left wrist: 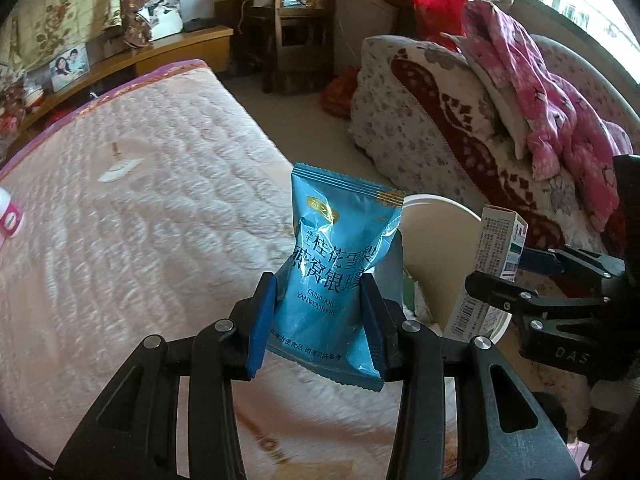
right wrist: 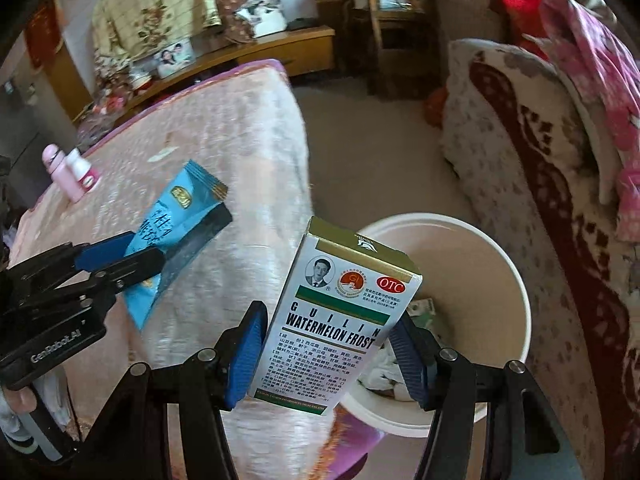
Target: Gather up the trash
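The left gripper (left wrist: 318,316) is pinching a blue snack packet (left wrist: 340,264) above the bed's edge; the right gripper (right wrist: 328,356) is clamping a medicine box (right wrist: 340,332) beside the near white trash bucket (right wrist: 480,248).

bin (right wrist: 496,264) on floor between bed (right wrist: 224,152) and sofa (right wrist: 520,184) | trash inside bin | two bottles (right wrist: 76,172) on bed's far side | shelf (right wrist: 256,52) behind bed
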### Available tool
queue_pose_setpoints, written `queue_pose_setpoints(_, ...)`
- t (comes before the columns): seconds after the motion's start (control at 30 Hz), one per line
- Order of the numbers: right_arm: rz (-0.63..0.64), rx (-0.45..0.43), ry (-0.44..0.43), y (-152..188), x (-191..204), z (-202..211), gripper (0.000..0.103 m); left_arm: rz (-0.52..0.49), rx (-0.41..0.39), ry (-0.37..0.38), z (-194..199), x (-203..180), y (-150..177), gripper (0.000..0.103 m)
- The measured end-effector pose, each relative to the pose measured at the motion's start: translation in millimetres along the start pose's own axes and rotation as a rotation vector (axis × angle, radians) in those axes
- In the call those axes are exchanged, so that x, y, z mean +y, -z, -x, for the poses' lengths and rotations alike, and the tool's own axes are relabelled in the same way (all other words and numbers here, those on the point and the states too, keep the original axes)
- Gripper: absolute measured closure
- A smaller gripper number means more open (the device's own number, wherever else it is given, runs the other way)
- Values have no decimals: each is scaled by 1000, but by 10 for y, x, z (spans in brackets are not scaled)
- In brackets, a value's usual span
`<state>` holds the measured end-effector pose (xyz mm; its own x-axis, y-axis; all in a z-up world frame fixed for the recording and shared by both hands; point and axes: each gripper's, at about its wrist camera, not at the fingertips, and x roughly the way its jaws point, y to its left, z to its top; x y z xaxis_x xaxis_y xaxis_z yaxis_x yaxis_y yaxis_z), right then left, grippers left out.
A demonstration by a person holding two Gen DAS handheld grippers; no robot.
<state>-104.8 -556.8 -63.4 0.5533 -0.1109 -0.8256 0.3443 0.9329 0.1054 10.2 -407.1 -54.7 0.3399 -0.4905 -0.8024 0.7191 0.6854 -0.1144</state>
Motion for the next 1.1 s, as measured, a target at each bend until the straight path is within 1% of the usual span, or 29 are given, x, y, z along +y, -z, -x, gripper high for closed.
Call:
queue_pose_setpoints(0.17,-27,11,33,40,-213,-60,44,-15,12,13,-118,-185,-34,64)
queue_pose_setpoints(0.3,-52,12,67,61,-362,-114,44,-12,20,38,-204,-311,-68,62)
queue_pose_setpoints(0.37,-76,10,85,70,-450,-144,44,-1,22,60,-236,-338,-84,60)
queue_pose_setpoints(0.4,-88,13,89,73,-491,-161,43,12,21,84,-256,-349,-92,59)
queue_pose_setpoints(0.5,-133,19,81,106,-604,-187,34,31,21,126,-294,-380,-103,54)
queue_pose_setpoints(0.53,-144,17,77,128,-634,-185,33,30,19,143,-303,-396,-109,50)
queue_pose_setpoints(0.57,-148,16,73,143,-654,-185,33,28,18,161,-308,-408,-112,49)
queue_pose_setpoints(0.63,-153,17,71,168,-674,-188,33,28,26,202,-328,-429,-113,49)
queue_pose_setpoints(0.73,-158,16,71,204,-686,-165,33,31,33,218,-340,-463,-122,48)
queue_pose_setpoints(0.8,-156,3,67,231,-660,-114,33,24,26,215,-318,-474,-119,48)
queue_pose_setpoints(0.93,-142,-31,65,273,-584,14,33,18,4,182,-228,-471,-99,48)
queue_pose_setpoints(1.1,-133,-92,65,301,-456,204,33,18,-23,101,-79,-436,-62,48)
